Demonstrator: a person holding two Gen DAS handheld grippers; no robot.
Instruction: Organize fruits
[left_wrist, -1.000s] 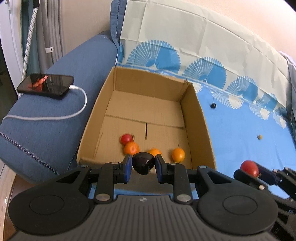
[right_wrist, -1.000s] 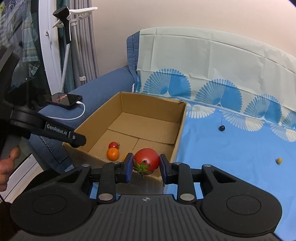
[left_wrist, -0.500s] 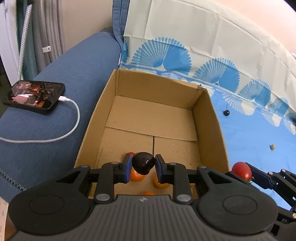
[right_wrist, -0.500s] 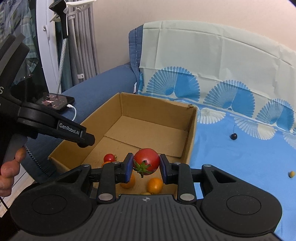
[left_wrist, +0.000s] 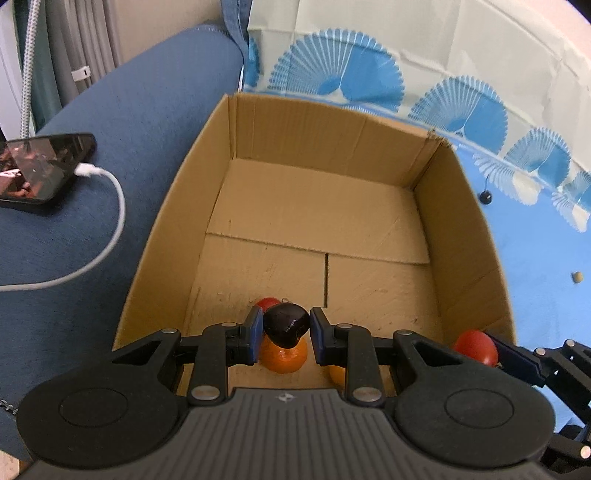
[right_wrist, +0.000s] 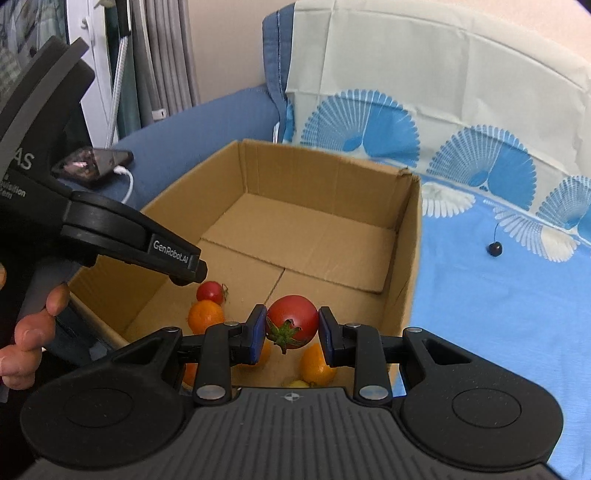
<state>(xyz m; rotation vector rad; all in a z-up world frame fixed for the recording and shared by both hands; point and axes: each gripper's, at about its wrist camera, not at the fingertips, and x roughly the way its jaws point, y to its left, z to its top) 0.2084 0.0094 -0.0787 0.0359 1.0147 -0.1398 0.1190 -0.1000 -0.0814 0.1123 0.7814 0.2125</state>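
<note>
We hold a dark plum (left_wrist: 286, 324) pinched in the left gripper (left_wrist: 286, 334), above an orange (left_wrist: 284, 360) near the cardboard box's (left_wrist: 465, 206) near wall. Our right gripper (right_wrist: 291, 332) clamps a red tomato (right_wrist: 293, 319) over the same near end, by the right wall. The far half of the box floor lies bare. A phone (left_wrist: 40, 166) rests on the sofa arm (left_wrist: 129, 110), apart from the box.

Brown cardboard box (left_wrist: 461, 206); blue cloth (right_wrist: 498, 295), fan print; red tomato (right_wrist: 292, 320); dark plum (left_wrist: 286, 324).
</note>
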